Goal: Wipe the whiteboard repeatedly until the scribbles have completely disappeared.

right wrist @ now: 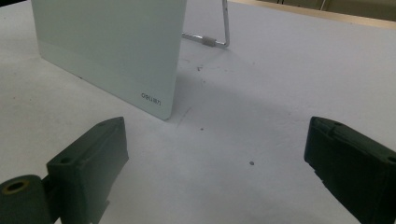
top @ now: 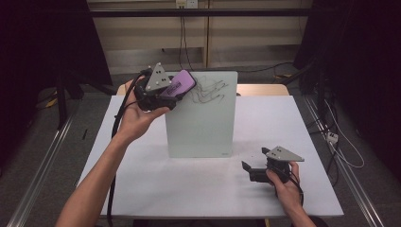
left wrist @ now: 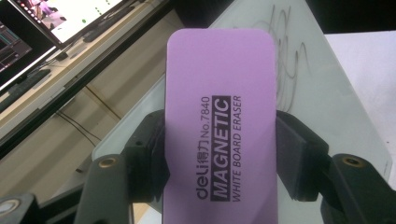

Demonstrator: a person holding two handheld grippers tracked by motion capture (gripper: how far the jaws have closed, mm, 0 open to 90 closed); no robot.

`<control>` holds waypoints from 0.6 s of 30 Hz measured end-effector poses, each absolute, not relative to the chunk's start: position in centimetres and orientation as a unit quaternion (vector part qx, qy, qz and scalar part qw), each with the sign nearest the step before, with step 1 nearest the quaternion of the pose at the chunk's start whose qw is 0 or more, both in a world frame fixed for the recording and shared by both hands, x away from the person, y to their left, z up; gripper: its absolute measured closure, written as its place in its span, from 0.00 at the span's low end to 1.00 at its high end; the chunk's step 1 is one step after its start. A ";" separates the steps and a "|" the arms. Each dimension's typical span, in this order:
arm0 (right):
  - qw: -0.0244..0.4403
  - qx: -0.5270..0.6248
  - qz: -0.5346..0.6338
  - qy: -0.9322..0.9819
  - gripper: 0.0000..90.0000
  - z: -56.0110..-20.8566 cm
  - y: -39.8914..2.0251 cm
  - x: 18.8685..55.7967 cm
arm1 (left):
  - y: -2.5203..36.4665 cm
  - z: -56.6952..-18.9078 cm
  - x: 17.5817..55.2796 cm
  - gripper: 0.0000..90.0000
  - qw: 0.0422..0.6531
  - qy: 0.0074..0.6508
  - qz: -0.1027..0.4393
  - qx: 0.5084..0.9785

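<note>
Purple eraser (left wrist: 219, 126): clamped in your left gripper (top: 163, 94), at the upright whiteboard's (top: 203, 123) top-left corner beside black scribbles (top: 210, 90); wiping step under way. Next: sweep across them. Right gripper (top: 257, 170): jaws wide, empty, resting on table (top: 142, 175)

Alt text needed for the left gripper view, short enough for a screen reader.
The left gripper is shut on a purple whiteboard eraser, its printed back facing the camera. Behind it stands a pale glass whiteboard with black scribbles near the top.
</note>
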State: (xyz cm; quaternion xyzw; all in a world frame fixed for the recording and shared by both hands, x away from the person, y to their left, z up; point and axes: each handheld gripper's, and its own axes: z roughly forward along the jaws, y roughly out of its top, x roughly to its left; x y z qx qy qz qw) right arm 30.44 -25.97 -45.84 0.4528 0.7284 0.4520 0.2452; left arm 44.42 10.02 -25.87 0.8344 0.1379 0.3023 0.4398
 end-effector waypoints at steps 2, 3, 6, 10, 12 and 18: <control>0.244 0.453 0.452 0.729 0.07 -45.8 -26.0 30.4 | 10.0 -25.8 44.4 0.46 0.437 0.139 0.303 0.835; 0.245 0.452 0.452 0.729 0.07 -45.9 -26.0 30.5 | 10.0 -25.8 44.4 0.46 0.439 0.142 0.301 0.835; 0.244 0.453 0.451 0.729 0.07 -45.8 -25.9 30.5 | 9.9 -25.9 44.4 0.46 0.439 0.141 0.299 0.835; 0.245 0.452 0.452 0.729 0.07 -45.8 -26.0 30.4 | 9.7 -26.4 44.2 0.46 0.434 0.142 0.299 0.838; 0.246 0.453 0.451 0.728 0.07 -45.8 -26.0 30.4 | 9.6 -26.7 44.0 0.46 0.431 0.140 0.295 0.841; 0.245 0.451 0.452 0.729 0.07 -45.8 -25.9 30.4 | 9.5 -27.9 43.7 0.46 0.434 0.140 0.288 0.842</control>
